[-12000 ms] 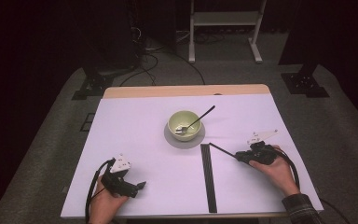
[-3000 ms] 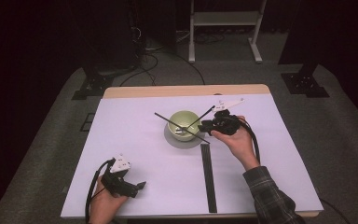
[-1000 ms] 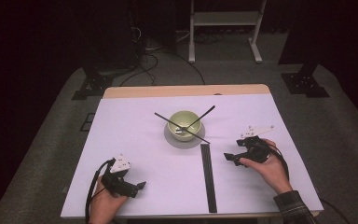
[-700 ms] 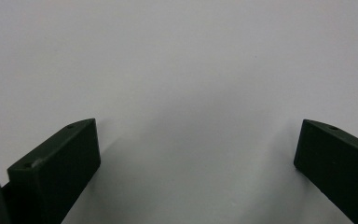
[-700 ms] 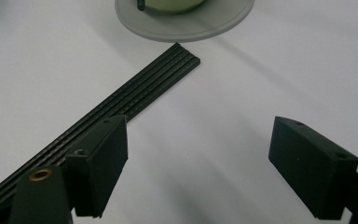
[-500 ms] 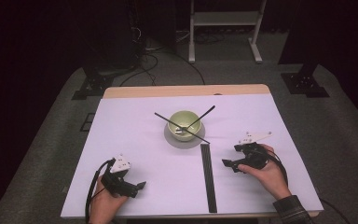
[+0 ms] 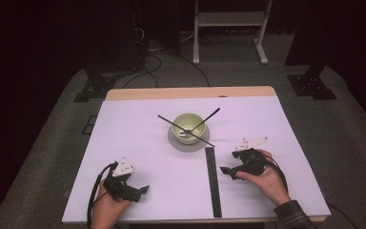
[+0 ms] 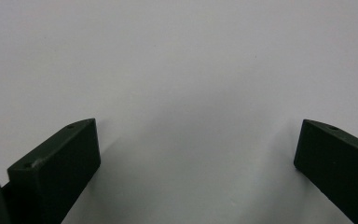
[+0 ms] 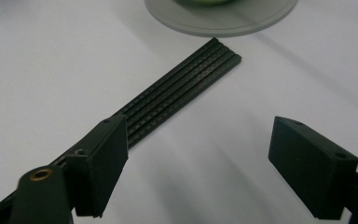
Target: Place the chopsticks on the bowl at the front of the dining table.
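A pale green bowl (image 7: 188, 125) stands on a grey saucer (image 7: 189, 141) at the middle of the white table. Two thin black sticks (image 7: 186, 130) lean crossed in the bowl. A flat row of black sticks (image 7: 213, 181) lies in front of the saucer, running toward the near edge. My right gripper (image 7: 228, 162) is open just right of that row, low over the table. In the right gripper view the sticks (image 9: 177, 93) pass behind its left jaw, with the saucer (image 9: 223, 16) beyond. My left gripper (image 7: 140, 192) rests open at the near left, nothing between its jaws (image 8: 198, 135).
The white table top (image 7: 138, 143) has a wooden strip along its far edge (image 7: 190, 92). Grey floor mats, cables and a white stand (image 7: 228, 19) lie beyond the table. A cable trails from each gripper toward the near edge.
A second stick now leans in the bowl. My right gripper left the bowl and came back toward the near edge, beside the row of sticks. The left gripper has not moved.
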`<state>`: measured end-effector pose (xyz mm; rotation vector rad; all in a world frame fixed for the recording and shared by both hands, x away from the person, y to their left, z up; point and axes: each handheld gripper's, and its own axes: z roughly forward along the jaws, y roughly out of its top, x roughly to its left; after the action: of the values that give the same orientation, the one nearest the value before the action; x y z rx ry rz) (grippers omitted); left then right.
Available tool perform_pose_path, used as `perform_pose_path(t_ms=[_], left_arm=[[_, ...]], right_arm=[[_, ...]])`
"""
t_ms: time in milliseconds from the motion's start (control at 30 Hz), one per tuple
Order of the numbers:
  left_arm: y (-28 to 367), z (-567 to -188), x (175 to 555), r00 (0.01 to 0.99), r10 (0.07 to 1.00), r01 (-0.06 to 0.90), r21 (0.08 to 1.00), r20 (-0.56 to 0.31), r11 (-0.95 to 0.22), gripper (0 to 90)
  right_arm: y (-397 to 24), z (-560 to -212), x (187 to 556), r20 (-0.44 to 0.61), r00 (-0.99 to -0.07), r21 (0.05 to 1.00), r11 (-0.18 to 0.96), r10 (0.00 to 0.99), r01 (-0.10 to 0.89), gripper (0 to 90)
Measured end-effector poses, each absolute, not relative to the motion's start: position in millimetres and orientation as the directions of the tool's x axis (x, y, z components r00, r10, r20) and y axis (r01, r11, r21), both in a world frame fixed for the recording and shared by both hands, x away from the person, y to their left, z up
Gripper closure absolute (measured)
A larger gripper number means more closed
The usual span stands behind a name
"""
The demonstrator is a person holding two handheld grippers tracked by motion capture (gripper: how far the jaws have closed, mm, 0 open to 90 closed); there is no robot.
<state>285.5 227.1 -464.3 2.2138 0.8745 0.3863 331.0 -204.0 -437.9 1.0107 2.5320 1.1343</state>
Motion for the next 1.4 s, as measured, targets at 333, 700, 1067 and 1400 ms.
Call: perform_pose_path(t_ms=[333,700,1067,1400], left_arm=[[227.1,-464.3,285.5,0.726,0.688,0.474,0.714,0.015,-0.516,0.0],[227.1,-464.3,285.5,0.726,0.688,0.474,0.714,0.015,-0.516,0.0],[227.2,-464.3,285.5,0.726,0.687,0.473,0.714,0.015,-0.516,0.0],[227.1,-464.3,285.5,0.726,0.688,0.474,0.714,0.015,-0.516,0.0]], right_arm=[[-183.1,-447.1,329.0,0.076,-0.780,0.685,0.536,0.621,0.493,18.4],[-177.2,-452.3,327.8,0.062,-0.788,0.664,0.564,0.613,0.491,18.4],[-176.4,-453.9,326.8,0.043,-0.790,0.657,0.578,0.612,0.484,18.7],[-176.9,-453.1,325.1,0.041,-0.790,0.659,0.578,0.611,0.481,18.7]])
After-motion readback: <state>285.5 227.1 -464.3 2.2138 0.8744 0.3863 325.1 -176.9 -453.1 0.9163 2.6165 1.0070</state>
